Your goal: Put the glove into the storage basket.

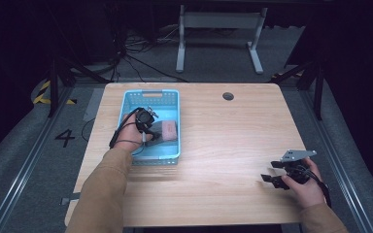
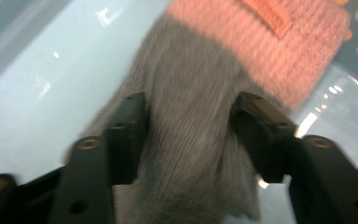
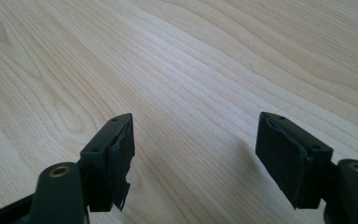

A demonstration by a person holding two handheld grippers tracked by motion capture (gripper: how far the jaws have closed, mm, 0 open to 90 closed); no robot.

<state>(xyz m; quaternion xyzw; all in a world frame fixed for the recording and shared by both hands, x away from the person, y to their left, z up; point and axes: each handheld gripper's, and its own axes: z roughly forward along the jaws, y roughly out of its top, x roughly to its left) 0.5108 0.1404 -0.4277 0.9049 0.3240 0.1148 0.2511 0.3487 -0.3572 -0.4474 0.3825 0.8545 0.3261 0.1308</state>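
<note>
One light wooden table [image 1: 223, 145], one blue plastic slotted basket [image 1: 151, 97], one grey-and-pink knitted sock [image 2: 200, 93], two black handheld two-jaw grippers: left gripper [image 2: 189, 135], right gripper [image 3: 193, 154]

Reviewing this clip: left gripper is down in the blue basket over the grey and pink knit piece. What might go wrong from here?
1. The left gripper straddles the grey and pink knit piece; fuzzy fibres may catch on the pads, dragging it along on lifting away.
2. The light blue basket may shift if the gripper bumps its wall.
</note>
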